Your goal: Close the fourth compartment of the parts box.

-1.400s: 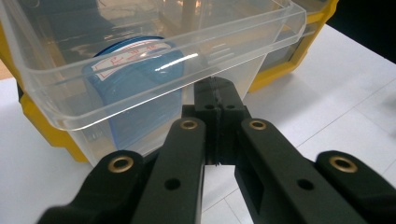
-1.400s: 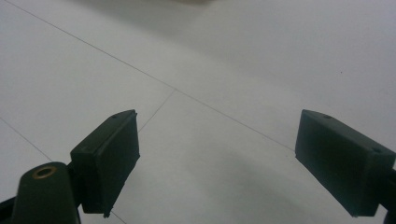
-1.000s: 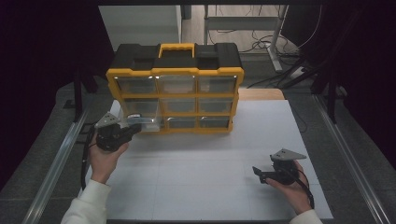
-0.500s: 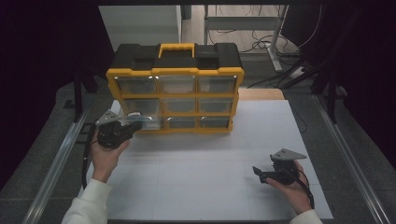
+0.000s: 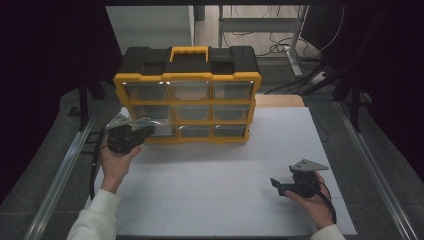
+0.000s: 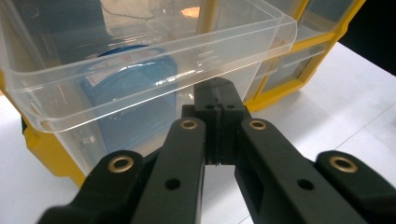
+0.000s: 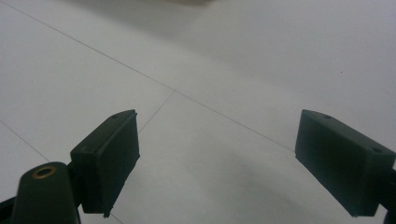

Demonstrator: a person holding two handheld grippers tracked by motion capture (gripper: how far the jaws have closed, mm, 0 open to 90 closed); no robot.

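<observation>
Fingers half hidden under clear drawer

My left gripper sat clamped tight at the organizer's lower-left corner; my right gripper gaped, well clear of it.

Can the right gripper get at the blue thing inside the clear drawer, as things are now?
Probably not: the right gripper rests open, far off, and the left gripper, shut on the clear drawer, blocks its front.
</observation>
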